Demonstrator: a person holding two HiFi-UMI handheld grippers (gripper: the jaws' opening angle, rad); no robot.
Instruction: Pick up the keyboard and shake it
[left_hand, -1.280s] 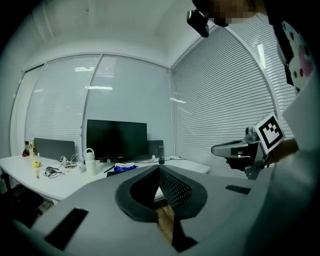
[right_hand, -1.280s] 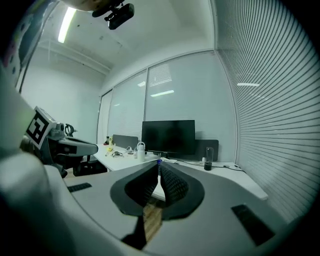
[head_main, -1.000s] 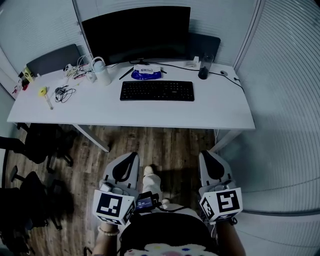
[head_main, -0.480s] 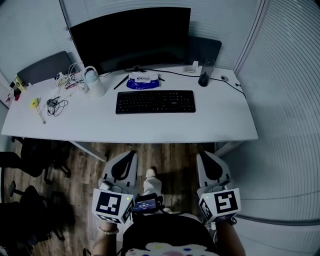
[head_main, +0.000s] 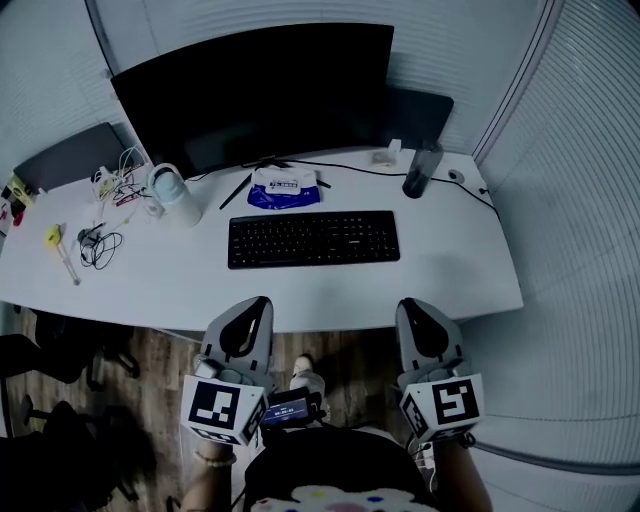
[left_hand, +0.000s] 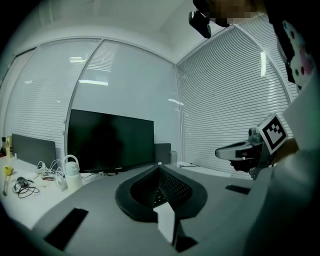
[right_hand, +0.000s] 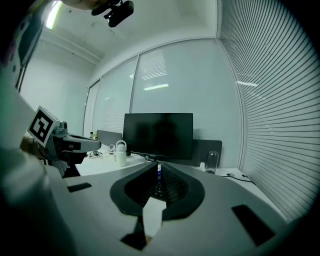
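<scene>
- The keyboard (head_main: 313, 239) is lying flat, keys up, on the white desk (head_main: 200, 290), in the middle stretch just in front of the monitor (head_main: 255, 95).
- Its long axis is running left to right, close to parallel with the desk's near edge, so one long side is facing the person and the other is facing the screen.
- A blue packet (head_main: 283, 188) is sitting just behind the keyboard's far edge, at the foot of the monitor stand.
- A white jug (head_main: 170, 195) is standing off to the keyboard's left, with a tangle of cables (head_main: 95, 245) further left. A dark tumbler (head_main: 421, 170) is standing behind its right end.
- The left gripper (head_main: 258, 303) is pointing towards the desk with its jaws pressed together and nothing between them. In the head view its tip is reaching only the desk's near edge, apart from the keyboard.
- The right gripper (head_main: 410, 305) is doing the same on the other side — jaws closed tight, gripping nothing, tip at the desk's front edge and clear of the keyboard.
- The two grippers are being held level with each other, well apart, roughly in line with the keyboard's two ends.
- Nothing is touching the keyboard.
</scene>
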